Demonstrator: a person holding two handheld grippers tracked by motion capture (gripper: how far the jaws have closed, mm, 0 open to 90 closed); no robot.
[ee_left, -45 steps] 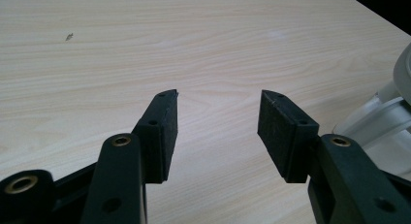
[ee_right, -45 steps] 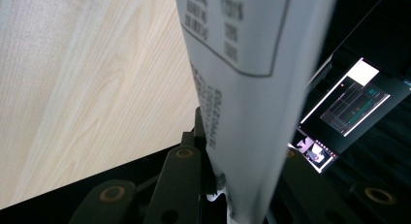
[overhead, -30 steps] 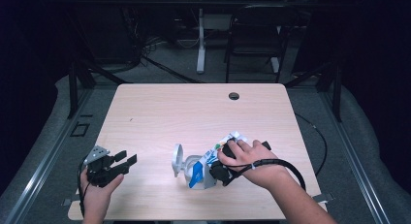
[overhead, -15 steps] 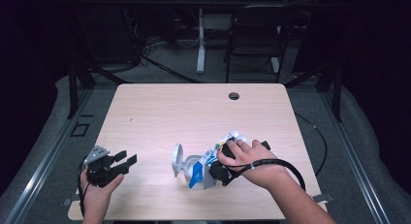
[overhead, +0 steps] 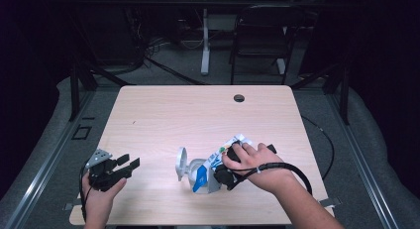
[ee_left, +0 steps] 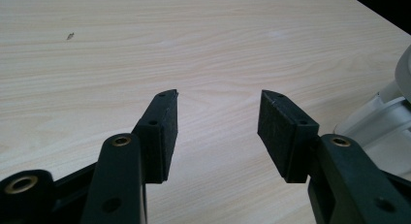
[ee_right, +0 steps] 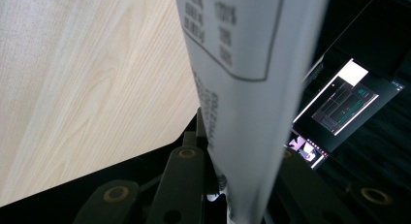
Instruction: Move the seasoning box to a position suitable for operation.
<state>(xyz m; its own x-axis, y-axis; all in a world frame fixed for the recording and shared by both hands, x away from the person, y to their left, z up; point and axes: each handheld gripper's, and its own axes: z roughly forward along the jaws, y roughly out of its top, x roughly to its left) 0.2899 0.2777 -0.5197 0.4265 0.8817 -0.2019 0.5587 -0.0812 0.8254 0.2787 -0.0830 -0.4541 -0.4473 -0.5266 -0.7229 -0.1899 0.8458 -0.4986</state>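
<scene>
A white package with blue print and a round white end lies on its side on the wooden table, front centre. My right gripper, under the person's right hand, is shut on it. In the right gripper view the package's white printed face runs up between the two black jaws of the right gripper. My left gripper rests at the front left, apart from the package, held in the left hand. The left gripper is open over bare wood, and a white plastic part is at that view's right edge.
A round cable hole sits near the table's far edge. A dark folding chair and a white post stand behind the table. A black cable loops from the right gripper. A lit screen lies beyond the table edge.
</scene>
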